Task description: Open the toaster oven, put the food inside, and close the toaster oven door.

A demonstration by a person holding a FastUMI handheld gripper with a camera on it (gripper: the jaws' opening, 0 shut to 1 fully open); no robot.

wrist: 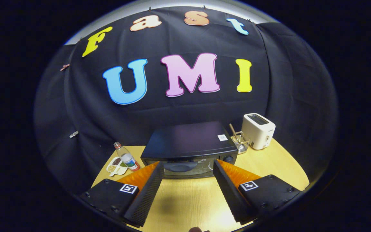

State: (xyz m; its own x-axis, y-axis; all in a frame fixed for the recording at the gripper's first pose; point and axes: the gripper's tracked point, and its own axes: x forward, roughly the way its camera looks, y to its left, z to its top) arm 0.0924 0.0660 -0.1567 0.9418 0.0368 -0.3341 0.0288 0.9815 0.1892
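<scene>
Door (pixel 185 167) of the oven (pixel 188 145) at frame centre sits shut beyond your spread, empty fingers (pixel 153 183); approach its handle squarely.

We are in a staged recording booth dressed as a small kitchen corner, not a real home. A black cloth wall (pixel 185 109) hangs close behind a round wooden table (pixel 185 199). On it sits a black toaster oven (pixel 188 148); just right of it stand a glass holder with a stick (pixel 239 141) and a white pop-up toaster (pixel 258 130), and to its left a water bottle (pixel 127 157) and a divided snack dish (pixel 116 166).
</scene>
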